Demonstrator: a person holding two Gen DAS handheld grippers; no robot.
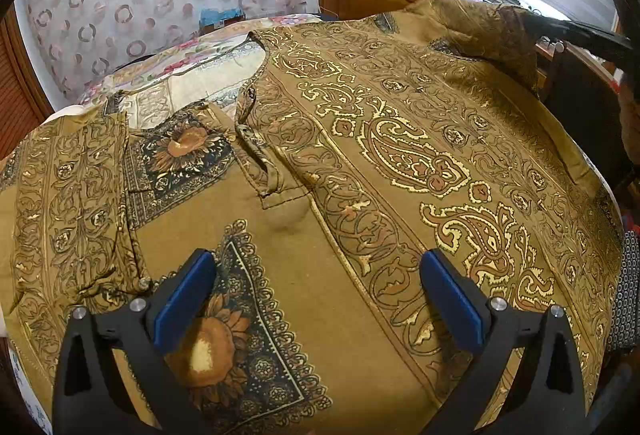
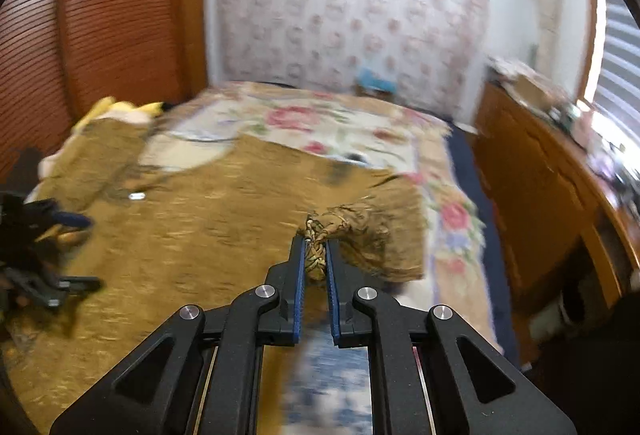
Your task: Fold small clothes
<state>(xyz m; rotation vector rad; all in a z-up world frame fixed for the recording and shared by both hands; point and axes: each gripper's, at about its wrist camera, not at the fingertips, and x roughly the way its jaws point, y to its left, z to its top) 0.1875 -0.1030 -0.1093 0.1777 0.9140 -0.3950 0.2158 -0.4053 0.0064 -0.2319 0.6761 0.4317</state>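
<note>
While the shirt (image 1: 360, 155) is mostly spread flat, one corner is pinched by the right gripper (image 2: 316, 255); the left gripper (image 1: 316, 299) is held wide open above it. Folding is barely begun.

An ochre paisley-printed garment (image 1: 360, 155) lies spread flat beneath the open left claw (image 1: 316, 299). One bunched corner (image 2: 320, 255) is pinched up in the right claw (image 2: 315, 251).

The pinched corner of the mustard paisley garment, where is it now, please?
In the right wrist view it sits centre, bunched in the right gripper, raised above the floral bedspread.
</note>
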